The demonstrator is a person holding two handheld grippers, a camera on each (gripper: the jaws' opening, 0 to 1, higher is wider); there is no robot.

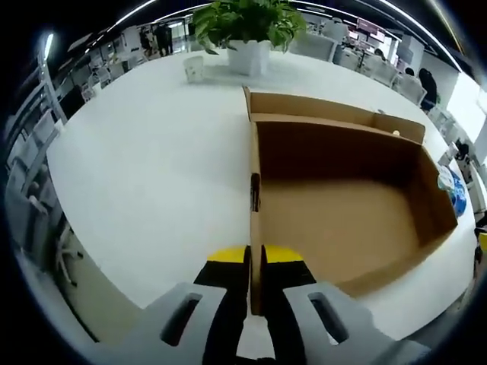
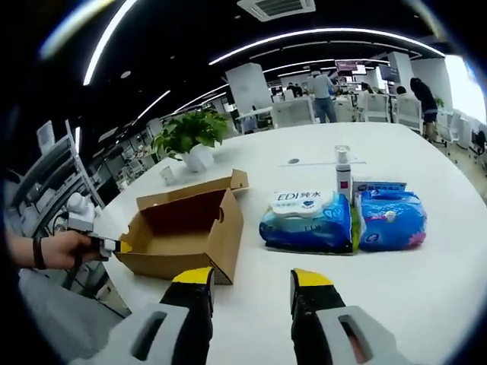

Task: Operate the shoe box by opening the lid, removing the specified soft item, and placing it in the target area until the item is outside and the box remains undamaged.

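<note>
While my left gripper [image 1: 254, 262] pinches the near wall of the cardboard shoe box [image 1: 342, 205] between closed fingers, the box is braced against sliding on the white table [image 1: 144, 175]. Its lid flap [image 1: 319, 106] stands open at the far side, and the interior looks bare. My right gripper [image 2: 251, 283] hovers above the table with fingers spread wide, holding nothing. Two soft wipe packs [image 2: 308, 222] lie right of the box, already outside it; a potted plant [image 2: 190, 137] stands beyond.
</note>
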